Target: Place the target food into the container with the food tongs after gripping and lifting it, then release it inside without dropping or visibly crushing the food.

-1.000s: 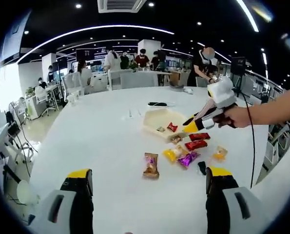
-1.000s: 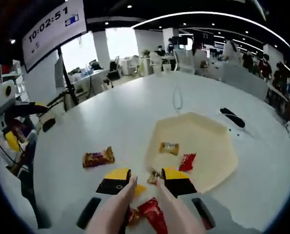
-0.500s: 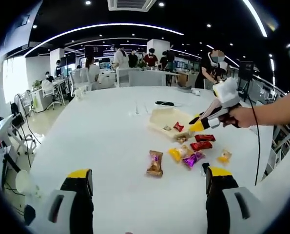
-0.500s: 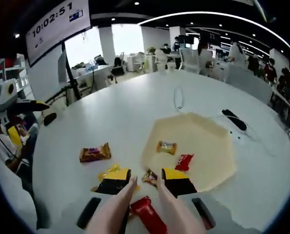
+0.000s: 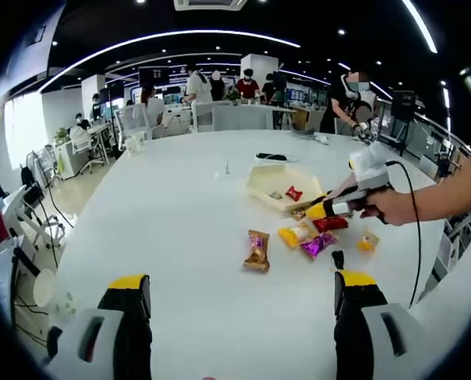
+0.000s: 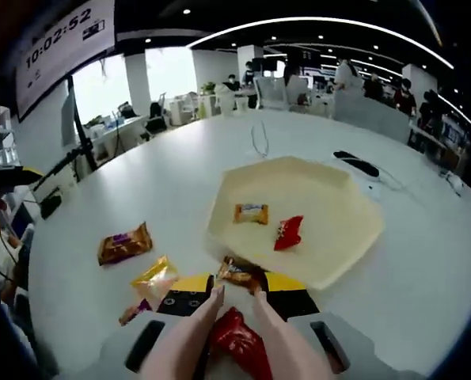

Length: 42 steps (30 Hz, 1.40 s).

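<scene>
In the right gripper view, going from left to right, three wrapped snacks lie on the white table (image 6: 425, 277) outside the tray: a brown-orange packet (image 6: 124, 243) at the left middle, a yellow packet (image 6: 154, 277) lower and a little to the right, and a dark purple packet (image 6: 134, 311) just below it, partly hidden. At the lower centre the right gripper (image 6: 232, 286) comes up from the bottom edge with two pale tong arms (image 6: 189, 340) fixed on its jaws. The tong tips are pressed on one brown snack (image 6: 239, 272), which sits just at the near rim of the tray, not yet inside. One red packet (image 6: 239, 343) lies under the tongs at the bottom centre. The cream hexagonal tray (image 6: 342, 237) fills the centre right and holds two snacks: one orange candy (image 6: 251, 213) and, to its right, one red candy (image 6: 288, 230). A black flat object (image 6: 354, 163) lies behind the tray at the upper right.

In the left gripper view, the left gripper (image 5: 239, 294) shows its two jaws at the bottom, far apart, with nothing between them. In the middle right the same tray (image 5: 260, 181) is small, and the loose packets lie below it. At the right edge a hand (image 5: 393, 207) holds the right gripper low over them.
</scene>
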Each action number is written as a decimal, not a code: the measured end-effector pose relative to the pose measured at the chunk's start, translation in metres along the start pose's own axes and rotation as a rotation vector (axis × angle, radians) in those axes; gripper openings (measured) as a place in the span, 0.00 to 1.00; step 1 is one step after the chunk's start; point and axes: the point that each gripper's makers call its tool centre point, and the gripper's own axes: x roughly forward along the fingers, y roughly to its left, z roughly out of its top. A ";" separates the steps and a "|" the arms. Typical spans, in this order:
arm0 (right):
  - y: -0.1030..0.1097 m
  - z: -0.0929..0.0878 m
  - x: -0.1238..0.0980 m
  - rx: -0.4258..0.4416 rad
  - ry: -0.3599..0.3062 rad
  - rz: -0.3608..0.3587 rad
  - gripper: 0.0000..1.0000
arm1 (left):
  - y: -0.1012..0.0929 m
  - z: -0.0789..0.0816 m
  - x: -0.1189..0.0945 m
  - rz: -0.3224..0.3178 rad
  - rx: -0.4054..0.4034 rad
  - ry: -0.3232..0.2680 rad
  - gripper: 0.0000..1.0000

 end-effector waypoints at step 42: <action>0.054 0.028 0.026 -0.482 -0.013 0.056 0.24 | 0.046 -0.017 -0.011 -0.007 -0.012 0.022 0.96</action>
